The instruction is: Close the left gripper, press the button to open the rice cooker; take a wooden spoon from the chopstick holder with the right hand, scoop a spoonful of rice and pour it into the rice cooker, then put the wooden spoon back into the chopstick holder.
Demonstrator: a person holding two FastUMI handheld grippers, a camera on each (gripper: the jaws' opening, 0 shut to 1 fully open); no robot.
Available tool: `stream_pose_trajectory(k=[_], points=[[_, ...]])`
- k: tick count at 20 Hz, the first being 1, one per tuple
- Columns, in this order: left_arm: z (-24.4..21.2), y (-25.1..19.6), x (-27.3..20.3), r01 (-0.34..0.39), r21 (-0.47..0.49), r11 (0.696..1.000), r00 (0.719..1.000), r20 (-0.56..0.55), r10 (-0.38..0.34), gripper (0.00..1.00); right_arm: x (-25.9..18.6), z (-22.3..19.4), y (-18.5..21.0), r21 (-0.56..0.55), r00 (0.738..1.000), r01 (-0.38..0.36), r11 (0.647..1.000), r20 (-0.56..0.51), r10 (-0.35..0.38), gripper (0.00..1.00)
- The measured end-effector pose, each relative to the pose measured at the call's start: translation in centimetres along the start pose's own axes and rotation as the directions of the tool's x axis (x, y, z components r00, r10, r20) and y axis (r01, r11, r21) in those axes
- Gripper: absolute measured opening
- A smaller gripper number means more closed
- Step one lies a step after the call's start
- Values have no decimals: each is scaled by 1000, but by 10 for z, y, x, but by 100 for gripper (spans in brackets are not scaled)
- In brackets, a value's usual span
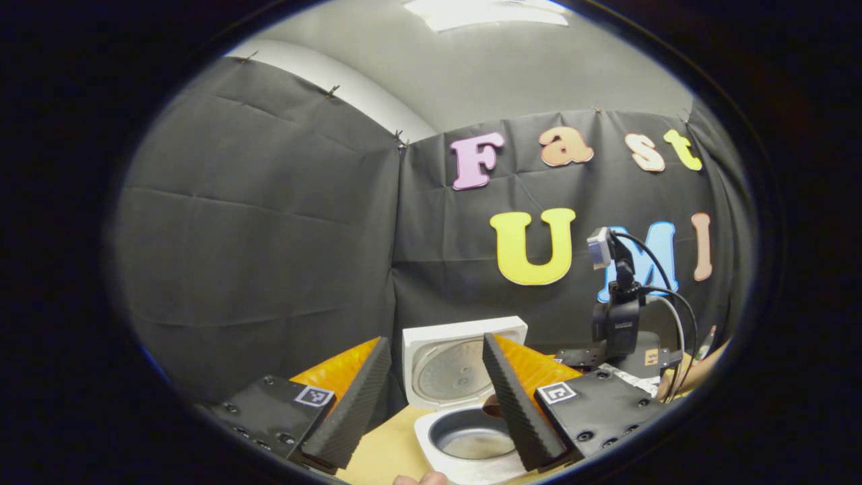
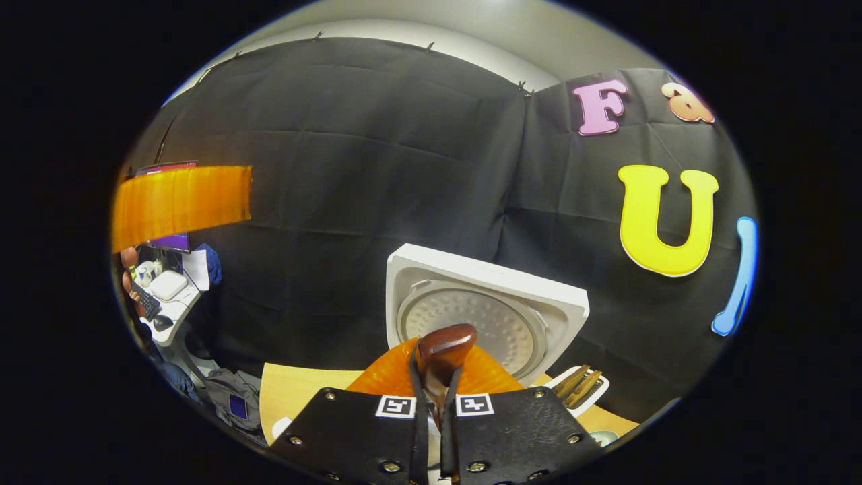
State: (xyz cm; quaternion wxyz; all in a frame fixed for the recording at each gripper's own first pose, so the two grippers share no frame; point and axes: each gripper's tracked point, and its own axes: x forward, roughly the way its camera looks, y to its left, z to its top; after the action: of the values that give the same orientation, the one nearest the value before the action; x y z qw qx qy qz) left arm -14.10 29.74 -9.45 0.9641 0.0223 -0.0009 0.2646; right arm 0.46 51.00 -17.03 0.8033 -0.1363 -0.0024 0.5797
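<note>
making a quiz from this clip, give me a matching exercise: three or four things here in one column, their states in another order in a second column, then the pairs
Things:
1. rice cooker lid
2. wooden spoon
3. left gripper
4. inner pot

States:
A. clamped between two fingers
B. fingers spread apart, holding nothing
C. raised upright, showing its round inner plate
D. sitting uncovered in the cooker

Pairs: 1-C, 2-A, 3-B, 4-D

The spoon is clamped by the right gripper, in front of the raised lid.

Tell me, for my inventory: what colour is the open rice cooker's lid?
White, with a dimpled silvery inner plate; clearest in the right gripper view.
</note>
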Motion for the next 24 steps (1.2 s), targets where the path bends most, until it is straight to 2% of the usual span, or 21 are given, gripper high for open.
stream_pose_trajectory(k=[3,6,7,8,12,15,18,20,22,24], points=[[1,-10,0,14,-4,1000,1000,0,-14,89,-5,2,-12,132,1000,24,991,4,-25,7],[2,-26,3,43,-10,999,999,-3,-43,89,-16,4,-30,321,999,42,946,16,-50,7],[3,-32,3,54,-7,999,999,0,-54,94,-21,3,-37,386,998,42,922,20,-54,7],[4,-37,3,65,-5,998,998,1,-65,89,-26,4,-43,452,998,41,891,21,-57,7],[8,-58,6,107,-6,994,994,1,-107,89,-48,5,-75,672,994,48,739,38,-100,7],[13,-78,6,160,-14,987,987,-3,-161,89,-73,5,-93,723,988,71,687,44,-148,7],[15,-95,11,186,-25,982,982,-7,-186,99,-98,2,-105,786,982,77,614,46,-182,7],[22,-113,10,219,-48,975,976,8,-219,89,-116,-1,-116,820,976,90,565,40,-214,7],[27,-128,9,248,-64,967,969,18,-248,89,-141,-2,-127,843,968,103,528,37,-248,7],[31,-144,11,277,-74,958,961,27,-276,89,-163,-4,-140,850,957,123,512,34,-287,7]])
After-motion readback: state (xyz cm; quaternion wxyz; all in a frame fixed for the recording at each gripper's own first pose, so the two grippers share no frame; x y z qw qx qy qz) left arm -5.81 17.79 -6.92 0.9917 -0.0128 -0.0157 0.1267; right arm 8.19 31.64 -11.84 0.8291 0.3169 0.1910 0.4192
